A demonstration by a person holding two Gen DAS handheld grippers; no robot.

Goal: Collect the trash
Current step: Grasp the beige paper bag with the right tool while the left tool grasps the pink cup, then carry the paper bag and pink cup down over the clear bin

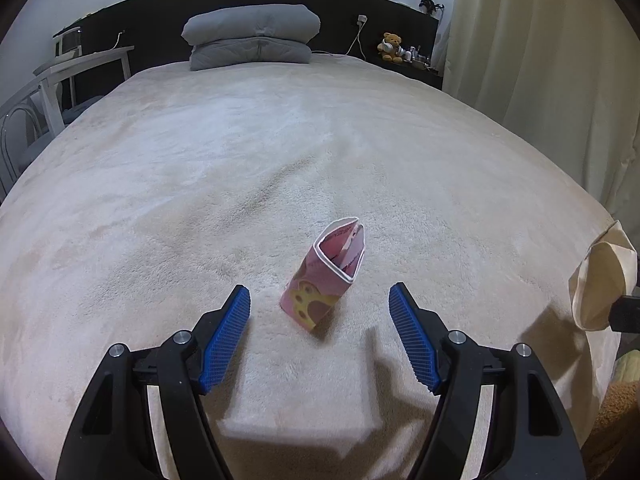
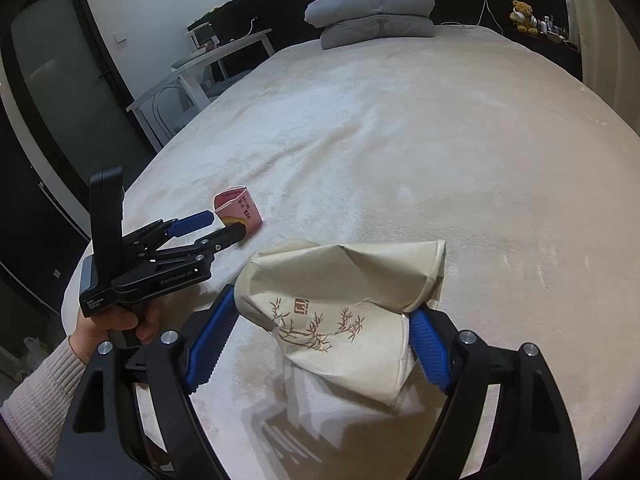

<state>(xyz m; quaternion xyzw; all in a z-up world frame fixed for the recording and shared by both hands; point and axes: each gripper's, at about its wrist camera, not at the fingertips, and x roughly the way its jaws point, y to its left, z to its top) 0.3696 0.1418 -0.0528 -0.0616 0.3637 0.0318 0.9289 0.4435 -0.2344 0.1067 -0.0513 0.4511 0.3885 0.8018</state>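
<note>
A small pink carton [image 1: 324, 276] with a cheese picture stands tilted on the cream bedspread, its top open. It also shows in the right wrist view [image 2: 238, 212]. My left gripper [image 1: 320, 300] is open, its blue pads either side of the carton and not touching it; in the right wrist view it [image 2: 224, 224] reaches the carton's base. My right gripper [image 2: 320, 328] is closed on a cream paper bag [image 2: 340, 300] with a bamboo print, mouth held open toward the left. The bag's edge shows at the right of the left wrist view [image 1: 600, 280].
The wide bed [image 1: 280, 152] has two grey pillows [image 1: 252, 36] at a dark headboard. A white desk and chair [image 2: 192, 80] stand at its left, a teddy bear [image 1: 390, 46] on a shelf at the back right, curtains [image 1: 540, 60] at the right.
</note>
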